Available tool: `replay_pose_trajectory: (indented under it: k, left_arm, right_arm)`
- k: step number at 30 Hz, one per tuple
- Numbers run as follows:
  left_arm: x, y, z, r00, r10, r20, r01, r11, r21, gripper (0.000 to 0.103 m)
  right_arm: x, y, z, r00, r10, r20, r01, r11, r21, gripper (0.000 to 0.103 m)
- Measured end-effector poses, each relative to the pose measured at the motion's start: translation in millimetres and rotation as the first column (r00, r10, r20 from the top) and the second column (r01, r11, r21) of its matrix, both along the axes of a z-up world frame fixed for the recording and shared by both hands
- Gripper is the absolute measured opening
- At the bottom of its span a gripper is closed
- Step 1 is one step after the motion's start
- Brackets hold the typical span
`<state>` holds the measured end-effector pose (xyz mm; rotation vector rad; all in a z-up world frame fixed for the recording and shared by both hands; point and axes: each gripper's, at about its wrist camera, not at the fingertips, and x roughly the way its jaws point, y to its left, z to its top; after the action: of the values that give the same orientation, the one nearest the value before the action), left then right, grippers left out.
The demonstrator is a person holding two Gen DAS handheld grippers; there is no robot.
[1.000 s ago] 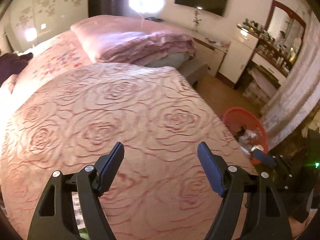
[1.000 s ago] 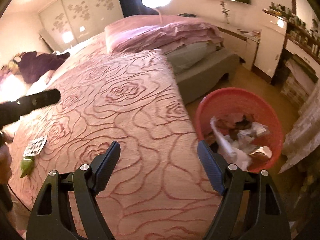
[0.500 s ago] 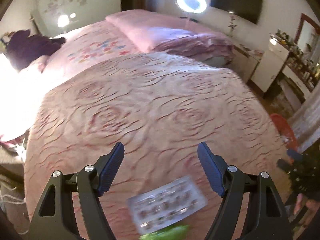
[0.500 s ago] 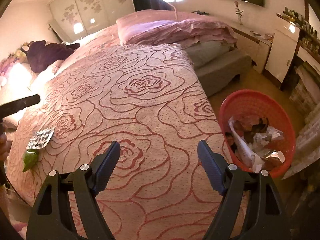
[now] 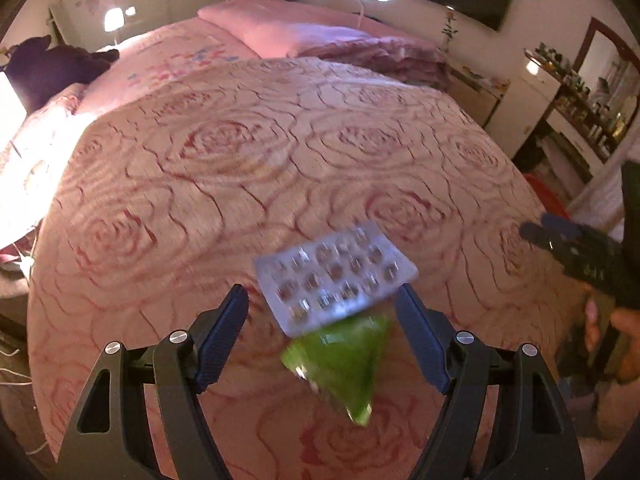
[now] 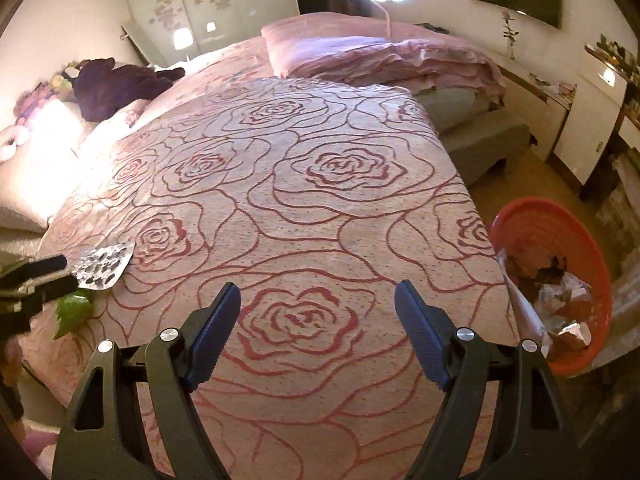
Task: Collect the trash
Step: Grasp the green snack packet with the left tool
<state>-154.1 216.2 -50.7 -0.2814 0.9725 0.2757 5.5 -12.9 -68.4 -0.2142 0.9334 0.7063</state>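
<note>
Both pairs of fingers stood wide apart with nothing between their pads. On the left gripper point(image 5: 320, 336) the fingers point(image 5: 224, 336) hung over the near edge of the bed point(image 5: 248, 168), pointing steeply down, and framed two pieces of trash lying on the rose-patterned cover: a silvery blister pack point(image 5: 334, 278), tilted, and a crumpled green wrapper point(image 5: 344, 364) just below it, its upper edge tucked under or touching the pack. Neither finger touched either piece. That view was somewhat blurred, so the pack's contents could not be made out.

The right gripper point(image 6: 318, 338) hovered over a large rose on the cover, its fingers point(image 6: 420, 336) empty. From its camera the same blister pack point(image 6: 105, 265) and green wrapper point(image 6: 74, 312) lay far to the left near the bed's edge, with the left gripper's dark finger reaching in beside them. To the right, on the floor just off the bed's corner, stood a red basket point(image 6: 532, 224) holding crumpled paper and other scraps. A folded pink quilt point(image 6: 384, 56) lay at the far end of the bed
</note>
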Motion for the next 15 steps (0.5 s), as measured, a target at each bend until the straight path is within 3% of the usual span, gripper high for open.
replay_pose_trajectory:
  k: [7,11,15]
  left_arm:
    - [-11,-8,-13,1.0,0.002,-0.008,-0.002,1.0,0.003,0.071]
    - [-12,-7,-11,1.0,0.005,0.006,-0.005,1.0,0.006,0.049]
    - [-14,-3,-11,1.0,0.006,0.017,-0.006,1.0,-0.002,0.046]
  right_arm:
    - [-4,10,5,0.999,0.032,0.01,-0.032,0.999,-0.001,0.077]
    - [-8,19,6,0.998,0.056,0.017,-0.056,0.998,-0.004,0.077]
    - [-13,28,6,0.996,0.086,0.023,-0.086,0.996,-0.01,0.077]
